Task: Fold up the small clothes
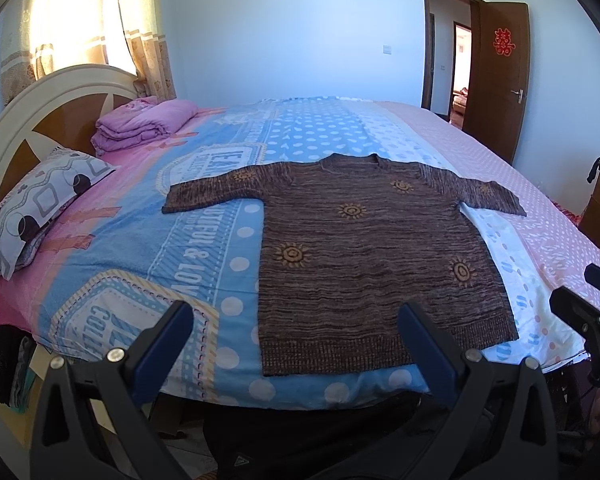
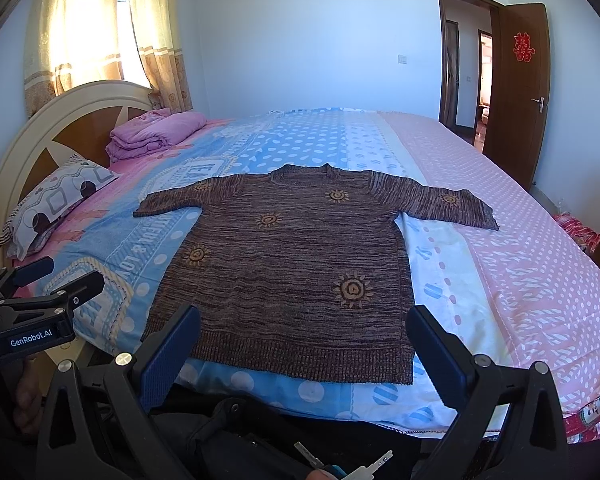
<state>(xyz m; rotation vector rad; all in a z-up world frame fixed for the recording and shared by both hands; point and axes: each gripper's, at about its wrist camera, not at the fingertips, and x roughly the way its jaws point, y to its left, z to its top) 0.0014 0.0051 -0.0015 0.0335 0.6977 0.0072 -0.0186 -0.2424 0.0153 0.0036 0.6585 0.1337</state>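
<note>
Nearest the lens, the left gripper [image 1: 296, 344] hung off the near edge of the bed [image 1: 204, 240], its two blue-padded fingers [image 1: 164, 344] spread wide and holding nothing. The right gripper [image 2: 304, 348] was held beside it, likewise off the near edge, its fingers [image 2: 440, 360] also spread wide apart and empty. Each gripper showed at the side of the other's view, the left one marked with white lettering on its black body.

The brown knit sweater [image 1: 376, 256], patterned with yellow sun shapes, lay flat and unfolded on the bed, its hem along the near edge and its neck pointing to the far edge. Both sleeves stretched out sideways, the left one over the blue part of the bedsheet, the right one reaching onto the pink dotted part. Neither gripper touched it.

At the headboard [image 1: 28, 120] end, on the left, a patterned pillow [image 1: 44, 204] rested near the near corner, and a folded pink blanket [image 1: 144, 120] sat near the far corner. Behind the headboard hung sunlit curtains [image 1: 84, 24]. A brown door [image 1: 500, 80] stood open beyond the bed's far right corner.
</note>
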